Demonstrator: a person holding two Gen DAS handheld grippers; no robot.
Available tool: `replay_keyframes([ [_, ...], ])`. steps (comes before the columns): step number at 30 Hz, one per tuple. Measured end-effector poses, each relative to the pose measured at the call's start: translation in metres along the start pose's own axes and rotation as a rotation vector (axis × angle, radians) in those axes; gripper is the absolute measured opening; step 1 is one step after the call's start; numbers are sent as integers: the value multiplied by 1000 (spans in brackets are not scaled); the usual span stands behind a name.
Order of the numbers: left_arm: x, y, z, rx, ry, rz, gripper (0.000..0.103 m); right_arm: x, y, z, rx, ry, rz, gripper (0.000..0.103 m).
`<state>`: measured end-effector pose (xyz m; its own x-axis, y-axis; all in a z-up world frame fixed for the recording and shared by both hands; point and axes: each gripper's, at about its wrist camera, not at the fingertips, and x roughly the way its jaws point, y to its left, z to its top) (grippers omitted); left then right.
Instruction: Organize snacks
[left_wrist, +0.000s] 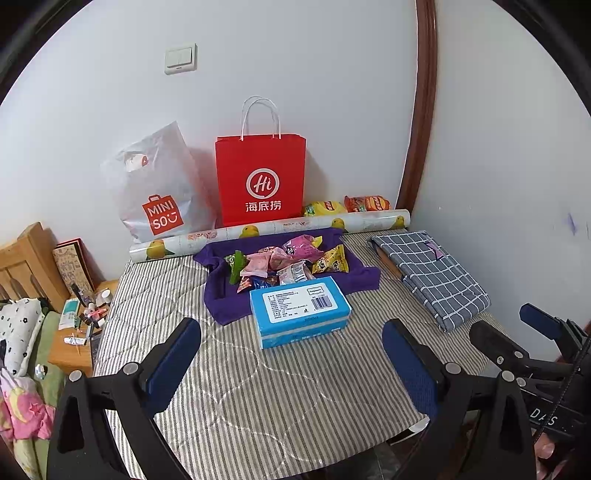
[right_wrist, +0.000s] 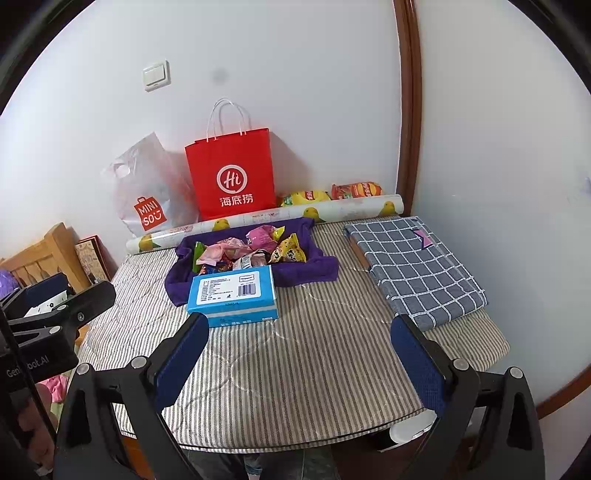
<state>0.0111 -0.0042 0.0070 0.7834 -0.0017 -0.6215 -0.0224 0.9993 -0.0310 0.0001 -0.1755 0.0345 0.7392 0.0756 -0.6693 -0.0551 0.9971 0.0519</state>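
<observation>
Several small snack packets, pink, yellow and green, lie in a heap on a purple cloth in the middle of the striped table. A blue box stands just in front of the heap. Two chip bags, yellow and orange, lie by the wall. My left gripper hovers open over the near part of the table, holding nothing. My right gripper is open too, short of the box.
A red paper bag and a white plastic bag stand against the wall behind a printed roll. A folded checked cloth lies at right. A cluttered wooden nightstand is at left.
</observation>
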Motion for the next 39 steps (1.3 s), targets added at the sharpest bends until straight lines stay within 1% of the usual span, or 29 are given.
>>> replay_keyframes([
  [19,1,-3,-3,-6,2,1,99,-3,1,3,7,-6,1,98],
  [39,4,2,-2,-9,6,5,99,-4,7,1,5,-15,13,98],
])
